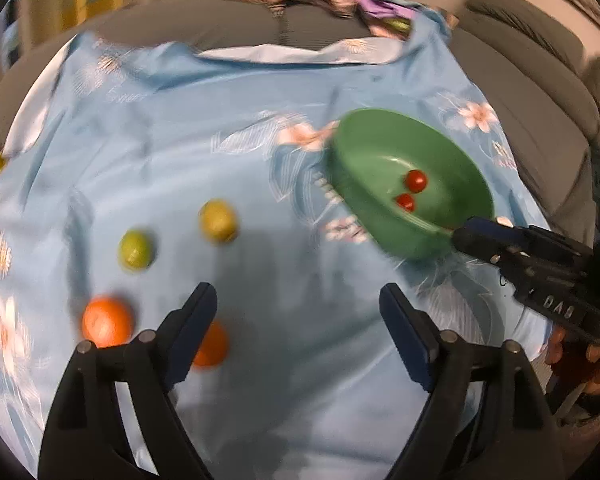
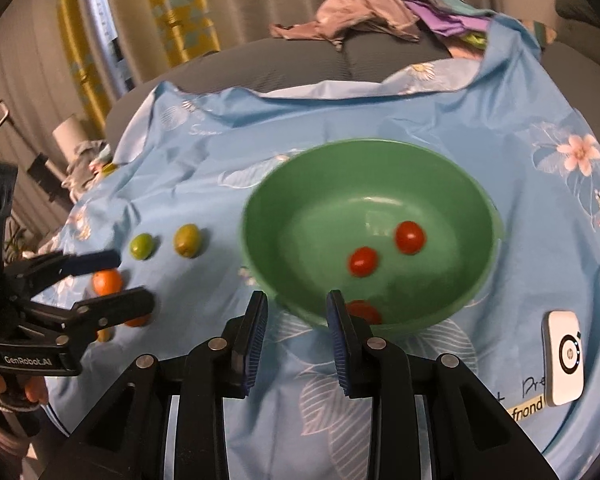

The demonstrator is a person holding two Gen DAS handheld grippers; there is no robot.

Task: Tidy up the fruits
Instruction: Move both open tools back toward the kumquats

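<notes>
A green bowl [image 2: 380, 184] sits on the blue flowered cloth and holds three small red tomatoes [image 2: 410, 237]; it also shows in the left wrist view [image 1: 380, 136], tilted. My right gripper [image 2: 296, 300] is half open, its right finger at the bowl's near rim. My left gripper [image 1: 298, 296] is open and empty above the cloth. Two green-yellow fruits [image 1: 218, 221] and two oranges [image 1: 107, 321] lie left of the bowl; one orange is partly behind my left finger. In the right wrist view the left gripper [image 2: 134, 280] hovers over the oranges [image 2: 107, 282].
A white device [image 2: 564, 362] lies on the cloth at the right front. Crumpled clothes [image 2: 352, 12] lie on the grey sofa behind. The cloth [image 1: 260, 400] covers the surface between both grippers.
</notes>
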